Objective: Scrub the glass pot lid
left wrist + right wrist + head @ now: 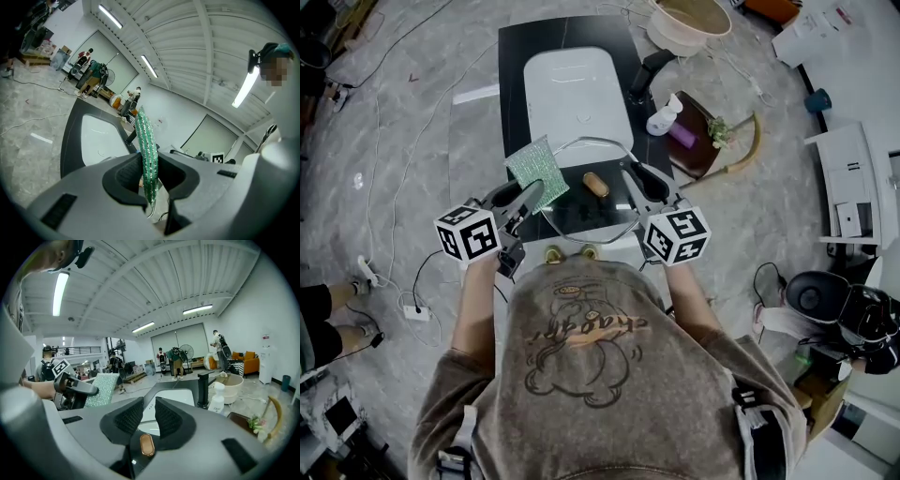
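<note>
The glass pot lid (577,208), metal-rimmed with an oblong bronze knob (595,185), sits over the front of the black counter (515,66). My right gripper (633,176) is at the lid's right rim, jaws nearly together and seemingly clamped on it. In the right gripper view the knob (146,445) shows just below the jaws (144,414). My left gripper (525,195) is shut on a sparkly green scrub cloth (536,169), held upright beside the lid's left edge. The cloth (146,140) stands pinched between the left pads (147,173).
A white sink (577,94) lies behind the lid, with a black faucet (649,73) and a white soap bottle (664,116) at its right. A cream basin (689,23) and a brown tray (698,150) stand further right. Cables run across the floor at left.
</note>
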